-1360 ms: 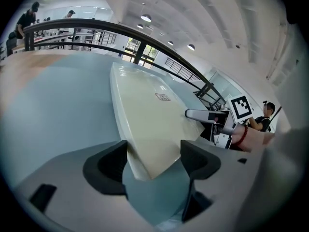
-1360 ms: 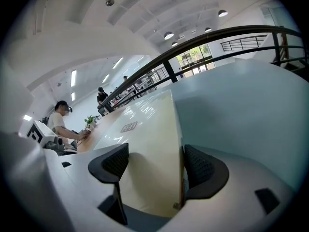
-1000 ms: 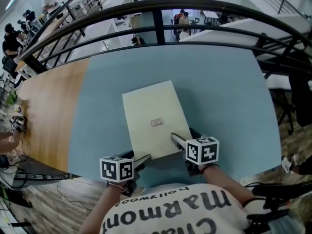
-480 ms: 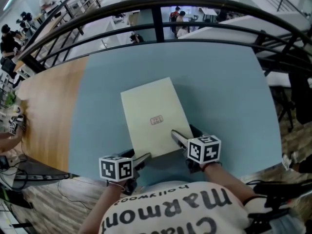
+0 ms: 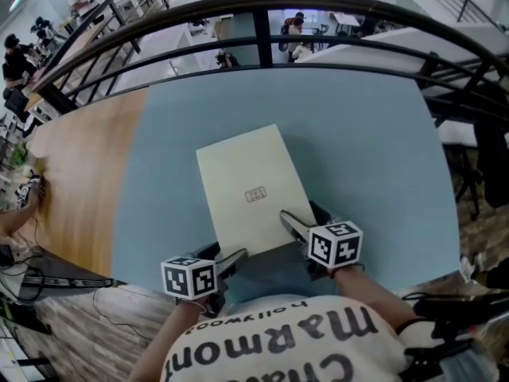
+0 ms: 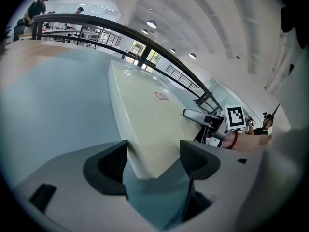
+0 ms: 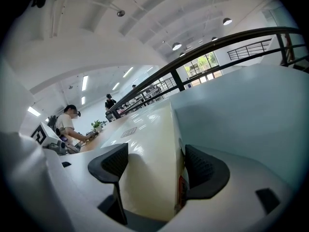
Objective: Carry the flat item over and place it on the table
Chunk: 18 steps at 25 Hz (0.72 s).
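Little has moved since the earlier frames: the cream box (image 5: 250, 189) sits a touch higher in the head view, and both grippers keep their places at its near edge.

Head view: the cream box lies over the teal table (image 5: 358, 134), well inside its edges. The left gripper (image 5: 233, 259) is at the box's near left corner. The right gripper (image 5: 290, 223) is at the near right corner, with one finger over the top face.

Left gripper view: the box corner sits between the jaws, and both pads appear to press on it.

Right gripper view: the jaws are closed on the box edge, one pad on the top face, the other against its side.

Judged progress: the carrying seems finished. Whether the near edge already rests on the table cannot be told. Release and withdrawal remain.
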Each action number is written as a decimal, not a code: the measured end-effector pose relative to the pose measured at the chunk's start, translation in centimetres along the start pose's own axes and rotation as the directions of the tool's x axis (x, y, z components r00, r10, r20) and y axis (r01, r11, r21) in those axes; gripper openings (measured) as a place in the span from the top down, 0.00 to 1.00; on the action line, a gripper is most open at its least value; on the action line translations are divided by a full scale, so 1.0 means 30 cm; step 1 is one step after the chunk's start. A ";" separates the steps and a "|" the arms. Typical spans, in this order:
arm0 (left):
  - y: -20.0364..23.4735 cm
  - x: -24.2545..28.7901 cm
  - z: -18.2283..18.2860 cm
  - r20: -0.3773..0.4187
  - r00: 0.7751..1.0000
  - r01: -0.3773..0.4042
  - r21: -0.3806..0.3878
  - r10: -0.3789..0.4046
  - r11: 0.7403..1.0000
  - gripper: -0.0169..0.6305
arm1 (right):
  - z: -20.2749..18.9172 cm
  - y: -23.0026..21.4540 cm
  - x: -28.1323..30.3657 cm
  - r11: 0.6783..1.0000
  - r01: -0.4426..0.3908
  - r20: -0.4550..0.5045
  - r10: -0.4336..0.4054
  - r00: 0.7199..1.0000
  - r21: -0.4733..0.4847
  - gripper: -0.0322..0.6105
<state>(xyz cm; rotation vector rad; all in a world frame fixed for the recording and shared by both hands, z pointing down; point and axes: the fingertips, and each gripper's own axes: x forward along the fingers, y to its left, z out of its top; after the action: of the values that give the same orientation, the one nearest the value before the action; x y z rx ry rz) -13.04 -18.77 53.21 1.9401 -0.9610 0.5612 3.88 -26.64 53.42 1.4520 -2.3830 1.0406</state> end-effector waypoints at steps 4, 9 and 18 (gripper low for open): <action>0.000 0.004 -0.003 0.024 1.000 0.010 -0.012 -0.009 1.000 0.45 | 0.002 0.000 -0.001 1.000 -0.011 0.019 0.012 1.000 -0.010 0.38; 0.005 0.014 -0.006 0.053 0.999 0.015 -0.054 -0.012 0.998 0.43 | 0.028 0.012 0.011 0.994 -0.014 0.084 0.023 0.996 -0.105 0.39; -0.012 0.010 -0.006 0.064 0.998 0.015 -0.090 -0.010 0.996 0.43 | 0.071 0.043 -0.006 0.956 -0.039 0.185 0.097 0.978 -0.292 0.39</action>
<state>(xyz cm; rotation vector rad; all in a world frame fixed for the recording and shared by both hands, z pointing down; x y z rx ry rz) -12.59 -18.64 53.32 1.8912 -0.9968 0.4431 3.33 -27.49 51.15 1.4324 -2.6034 0.5506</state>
